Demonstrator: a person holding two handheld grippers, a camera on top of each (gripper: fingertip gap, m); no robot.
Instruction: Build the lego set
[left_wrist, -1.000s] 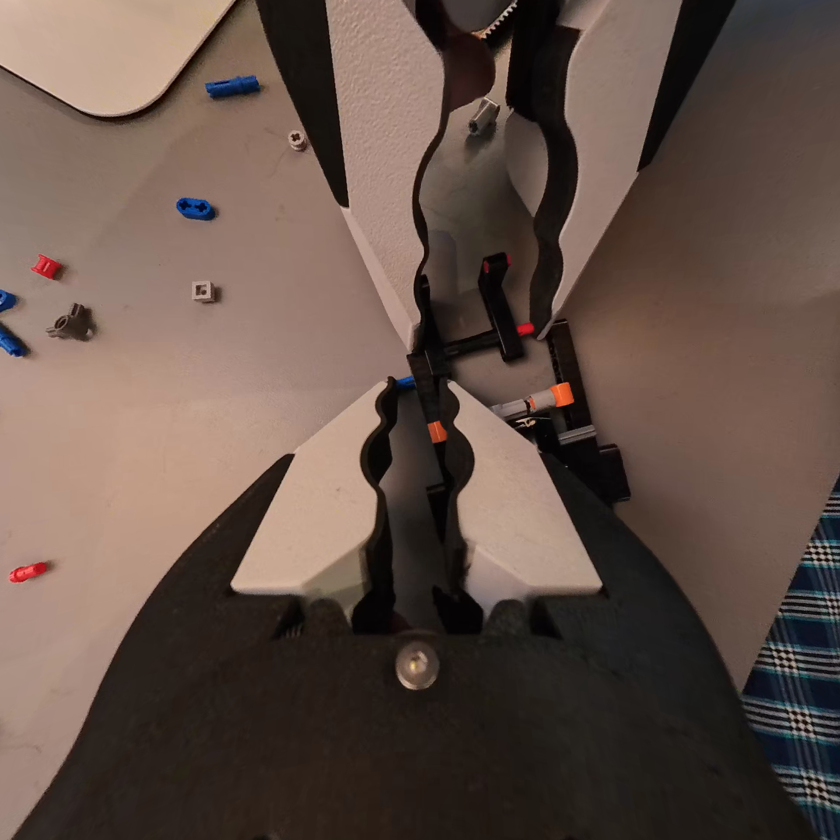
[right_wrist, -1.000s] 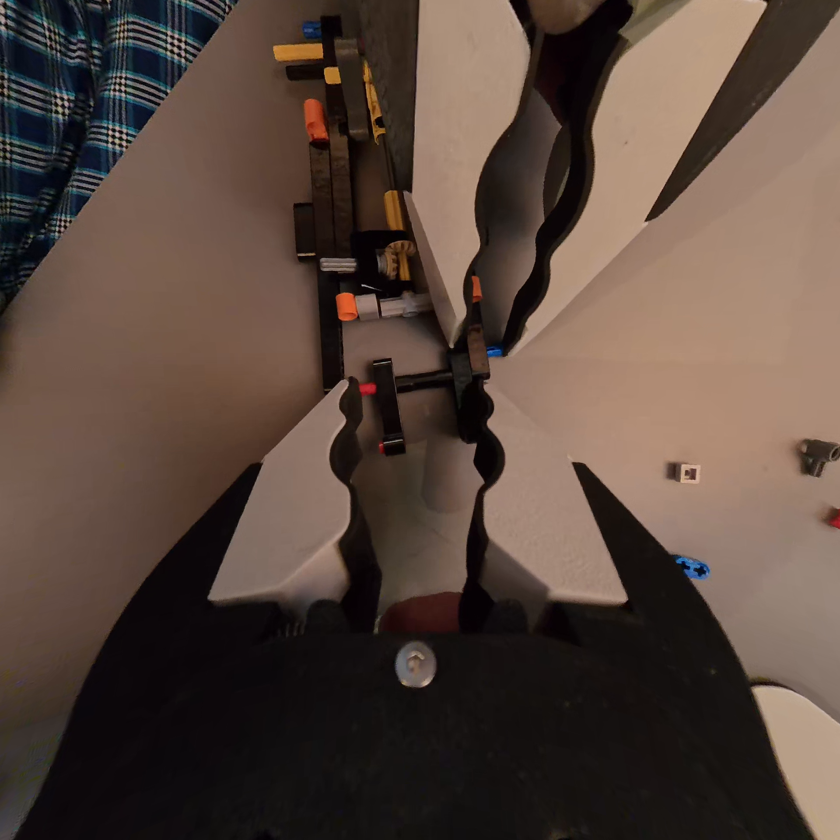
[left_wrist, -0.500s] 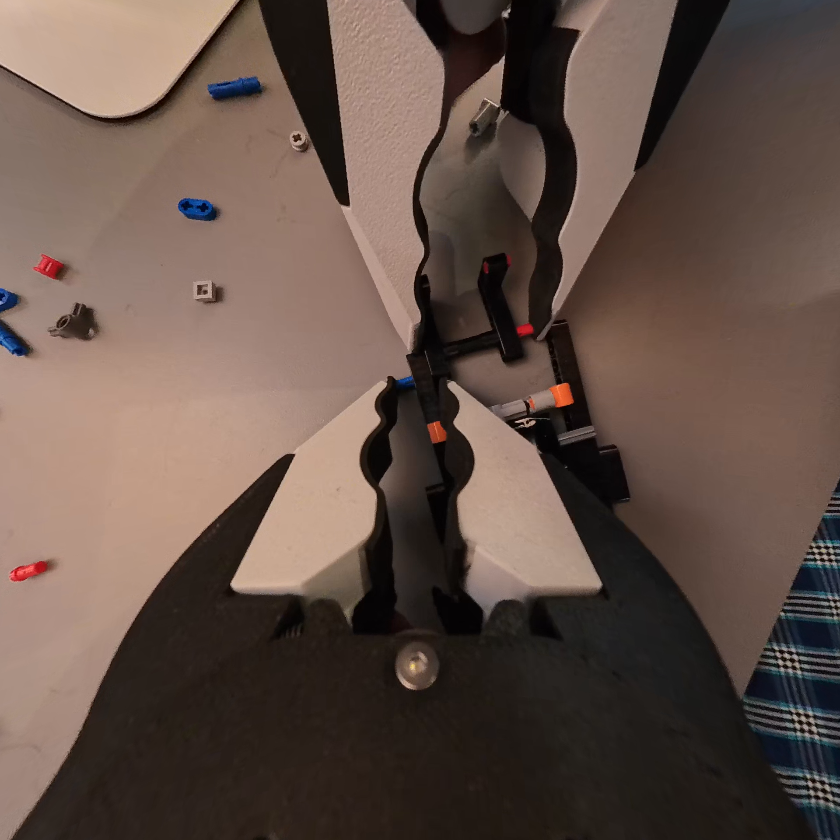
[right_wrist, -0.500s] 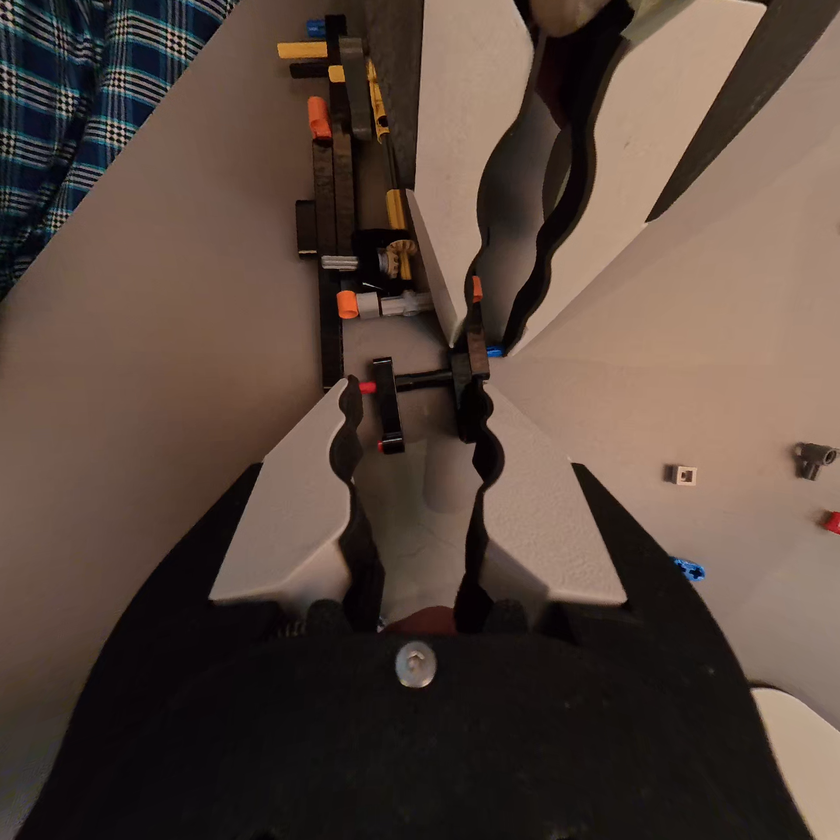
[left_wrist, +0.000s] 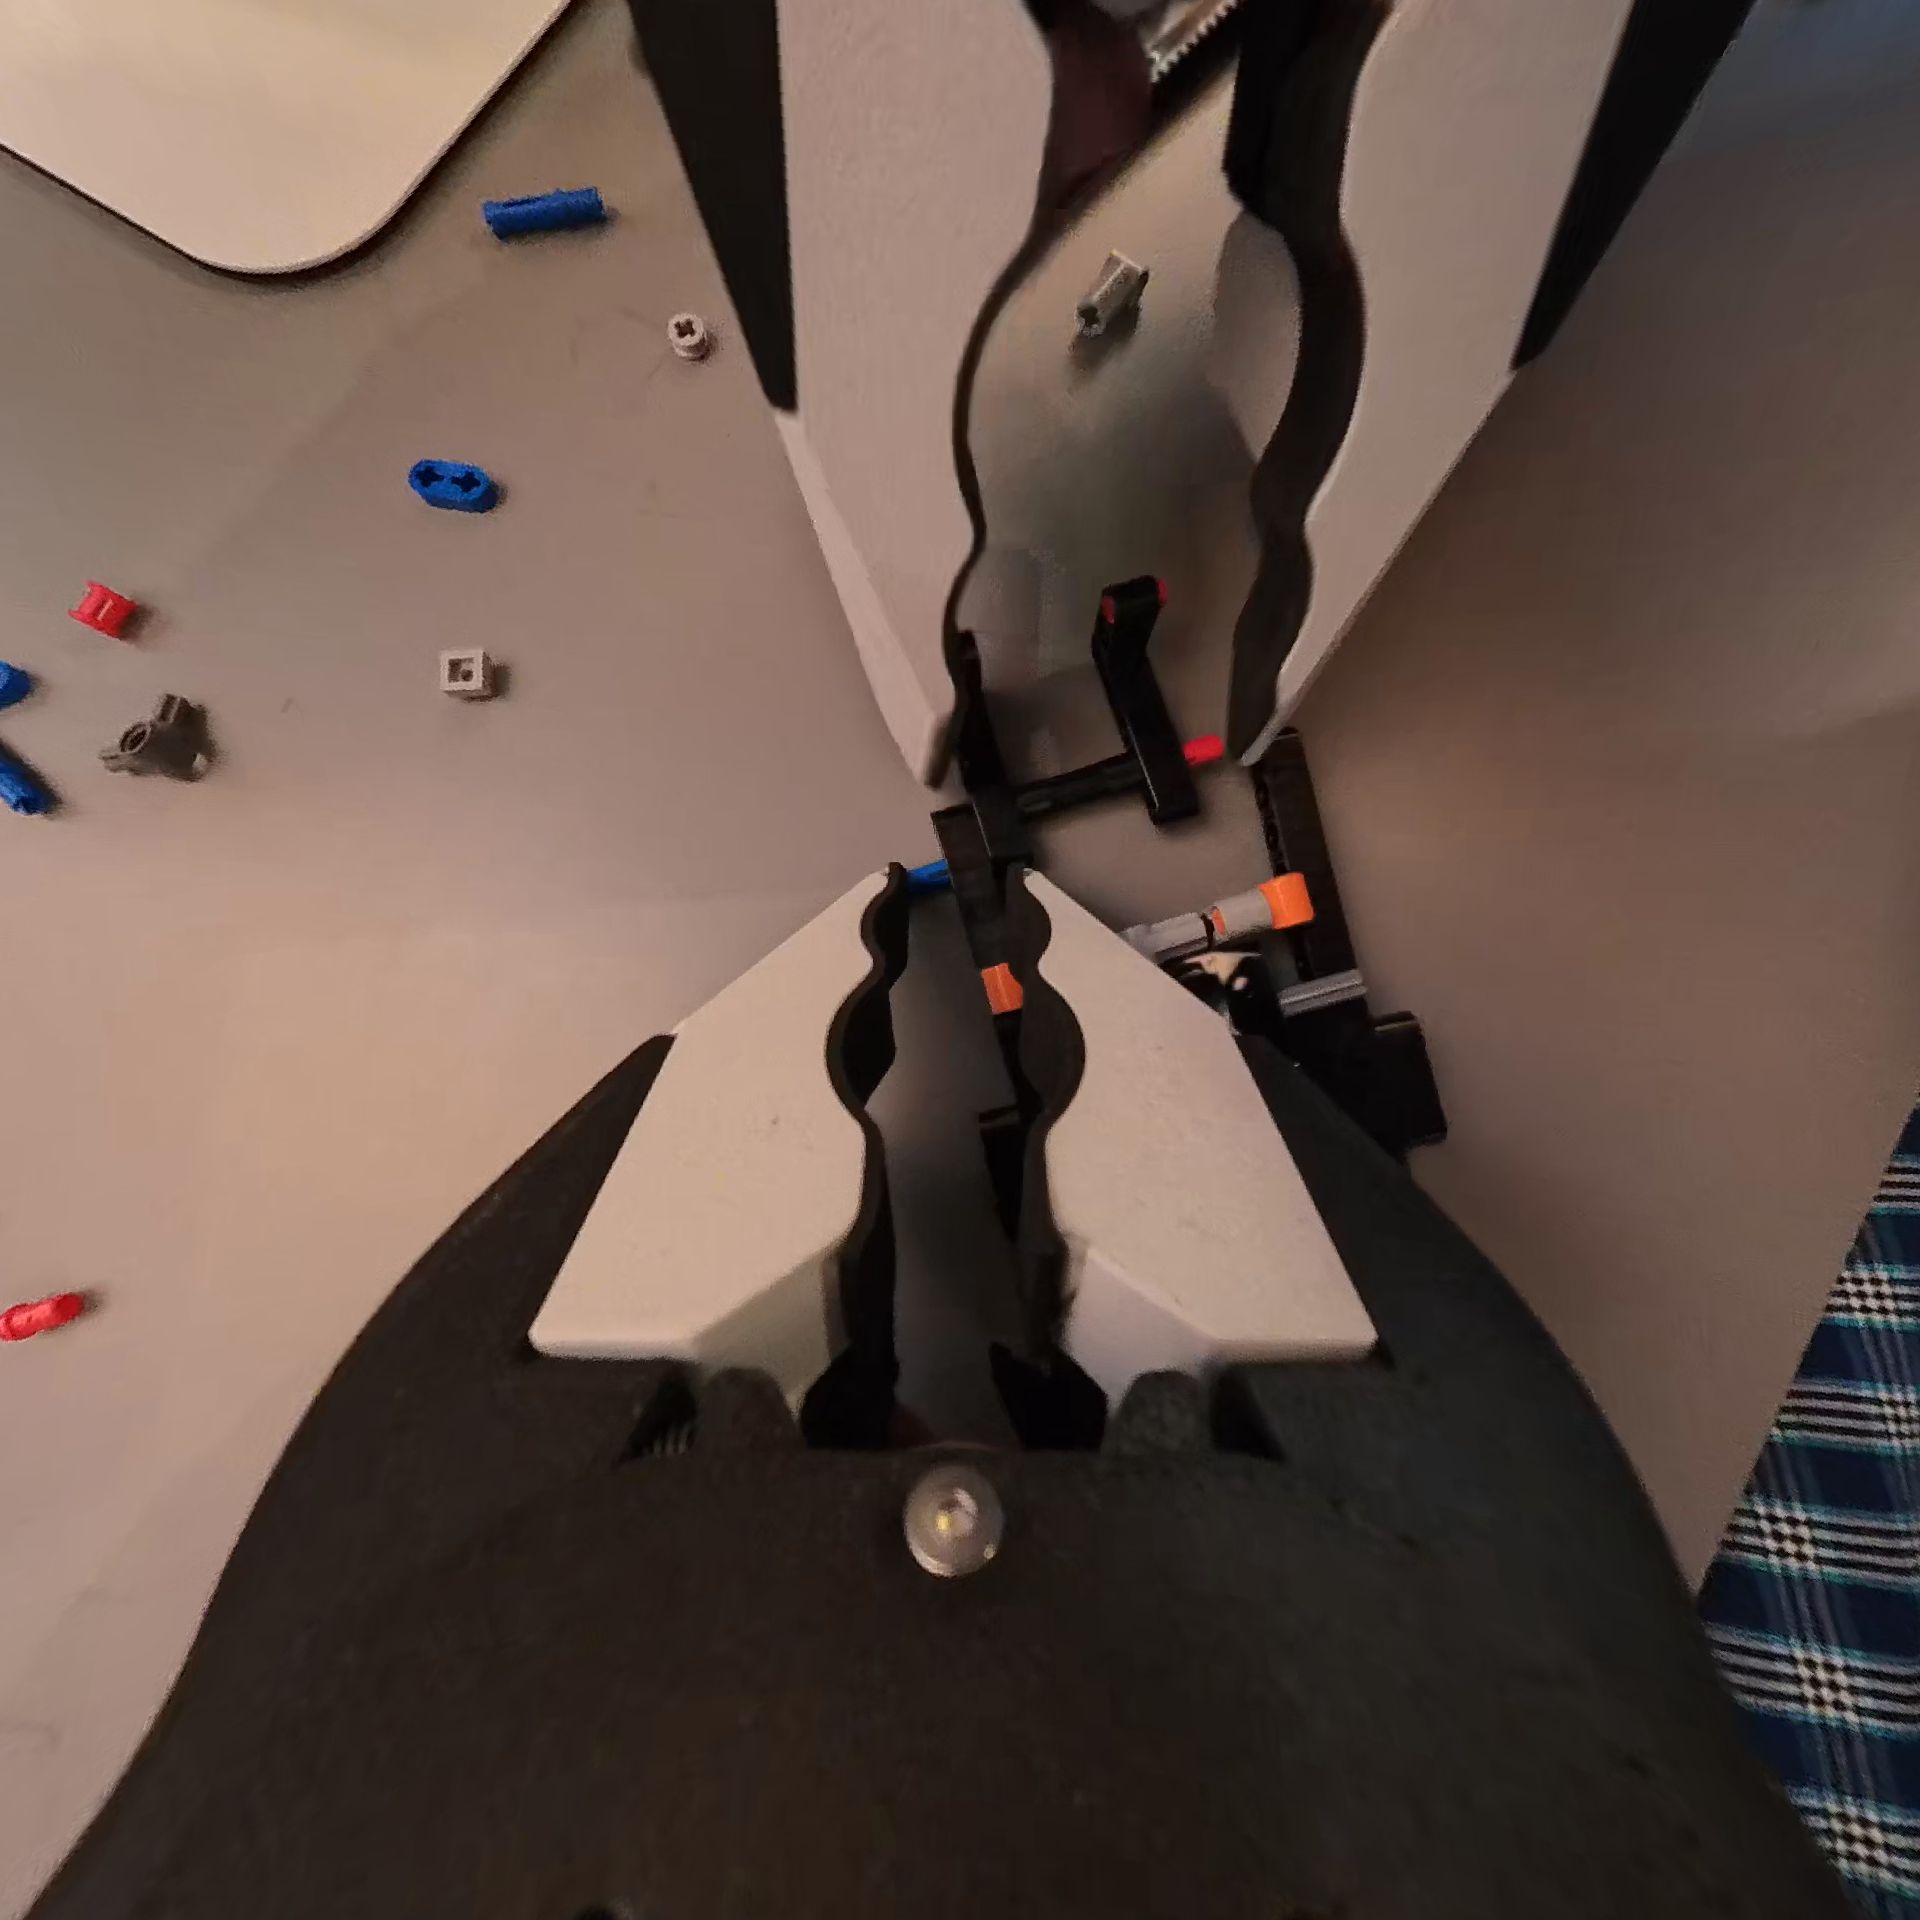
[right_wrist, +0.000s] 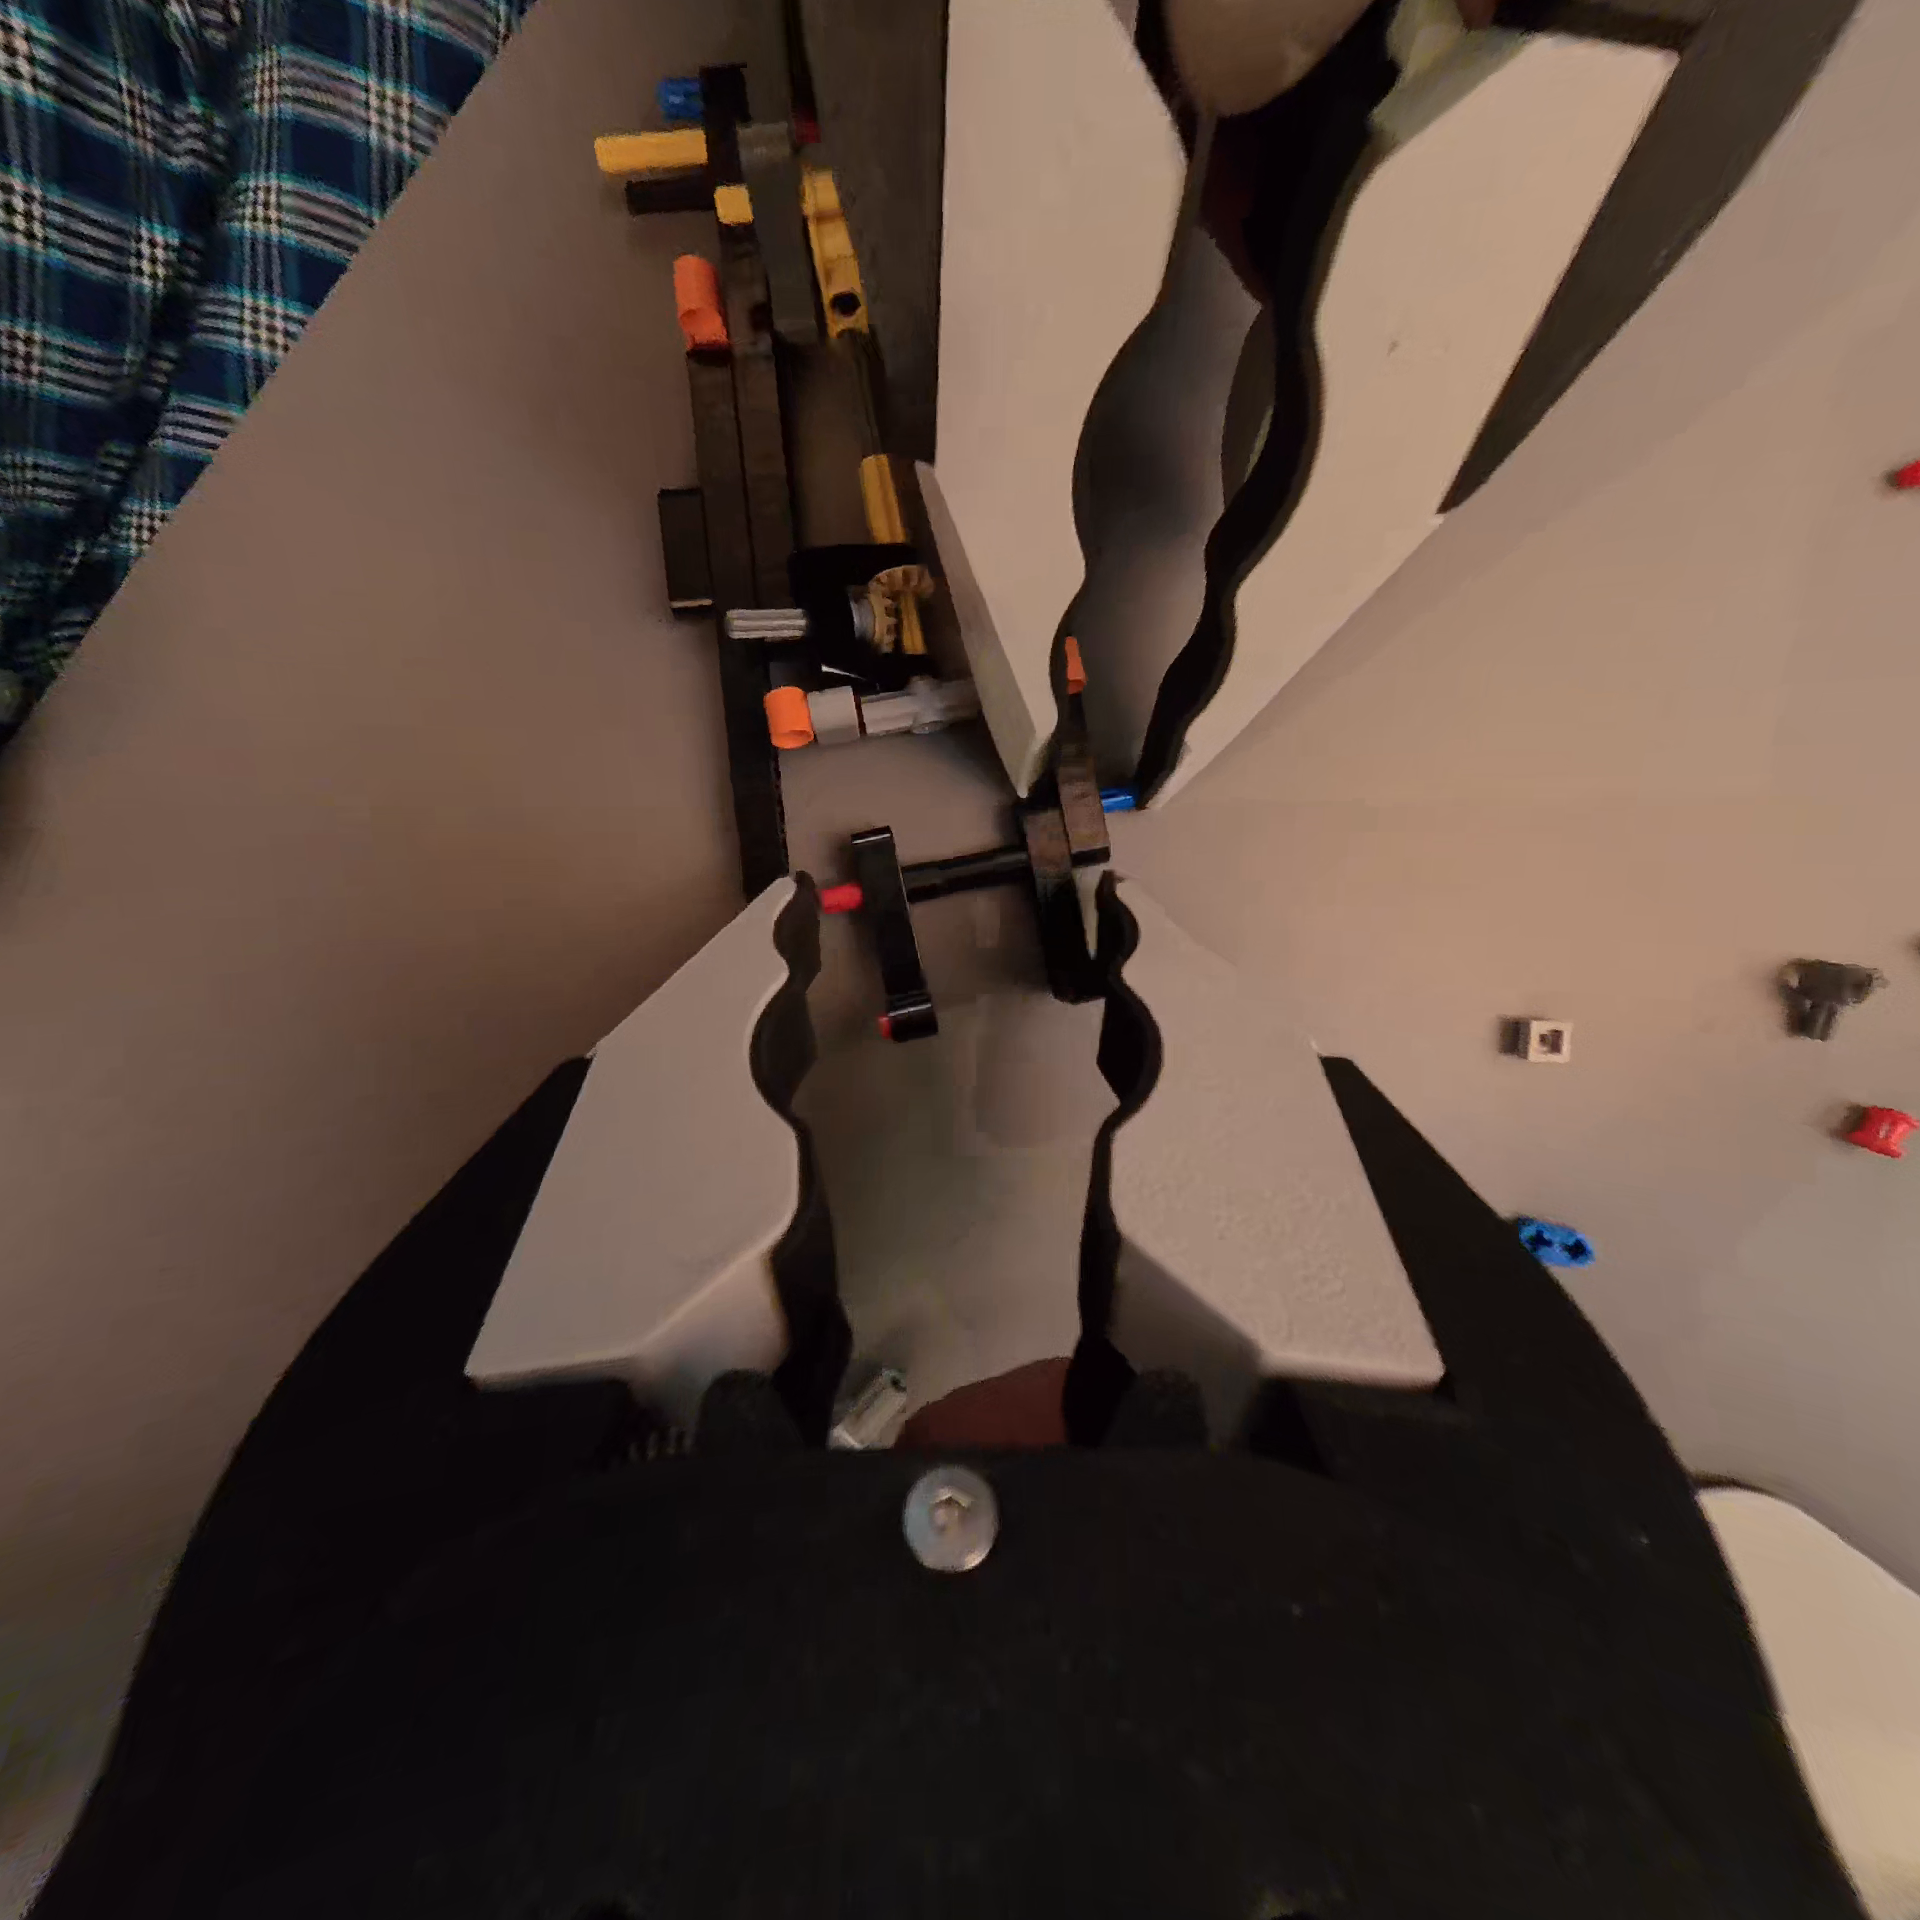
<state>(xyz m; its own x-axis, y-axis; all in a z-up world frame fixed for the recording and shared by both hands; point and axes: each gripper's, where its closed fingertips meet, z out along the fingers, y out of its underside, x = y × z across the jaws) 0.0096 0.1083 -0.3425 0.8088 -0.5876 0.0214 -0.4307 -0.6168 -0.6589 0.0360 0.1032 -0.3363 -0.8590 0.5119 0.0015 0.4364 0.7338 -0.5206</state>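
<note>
The model lies flat on the table. It is a long row of black beams with yellow, orange and grey bits on it. At one end of the model a thin black beam sticks out, and a small black crank sits on a black rod that joins to it.

The left gripper has its fingers close together. The thin beam, with its orange bit, runs between them and lies against one finger. A small blue peg on the beam reaches to the tip of the other finger. I cannot tell if the fingers are squeezing it.

The right gripper has its fingers wide apart. The crank sits in the gap near the tips, apart from one finger. The other fingertip is right by the end of the thin beam. A red peg on the crank points at the first fingertip.

The two grippers point at each other, tip to tip, low over the end of the model.

Loose bits lie on the table away from the model: a blue pin, a blue link, a red ring, a grey square, a dark grey joint and a red pin. A white pad lies past them. Checked cloth shows on the other side of the model.
</note>
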